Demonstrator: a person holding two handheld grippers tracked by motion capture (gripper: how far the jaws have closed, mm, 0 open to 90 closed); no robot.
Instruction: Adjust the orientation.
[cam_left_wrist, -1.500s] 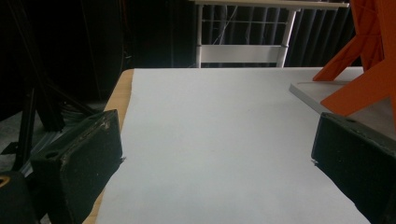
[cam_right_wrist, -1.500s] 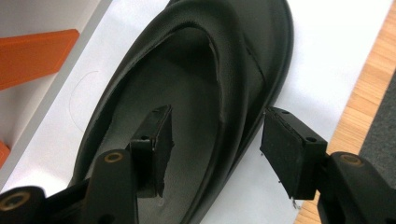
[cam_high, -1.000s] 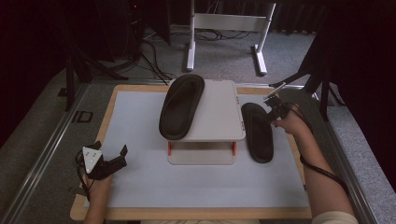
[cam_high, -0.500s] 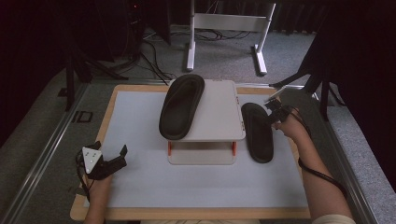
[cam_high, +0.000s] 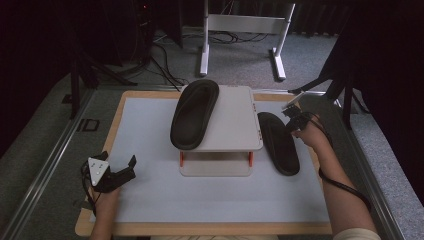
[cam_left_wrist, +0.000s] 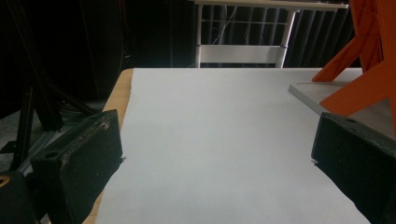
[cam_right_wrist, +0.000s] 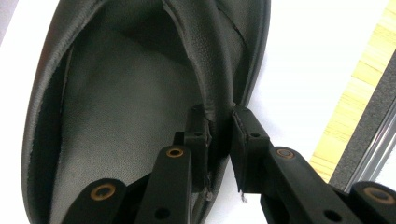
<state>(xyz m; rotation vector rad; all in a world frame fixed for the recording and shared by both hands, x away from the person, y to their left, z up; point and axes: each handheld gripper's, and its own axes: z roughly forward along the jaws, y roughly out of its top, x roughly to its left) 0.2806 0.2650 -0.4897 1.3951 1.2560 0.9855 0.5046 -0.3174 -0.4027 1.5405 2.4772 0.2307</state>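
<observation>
**Right tool pinched sandal strap**

The right tool (cam_right_wrist: 219, 133) gripped the strap (cam_right_wrist: 212, 70) of the black sandal (cam_high: 278, 142) at the bench's (cam_high: 150, 205) 3 o'clock. The other sandal (cam_high: 194, 113) lay on the stand (cam_high: 235, 125). The left tool (cam_high: 120, 172) rested spread at 8 o'clock.

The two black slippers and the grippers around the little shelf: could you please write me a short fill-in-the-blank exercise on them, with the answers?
1. One black slipper lies on top of the white ____.
2. The other slipper lies on the mat to that stand's ____.
3. The right gripper is shut on that slipper's ____.
4. The left gripper has its jaws ____.

Missing words: stand; right; strap; open
</observation>
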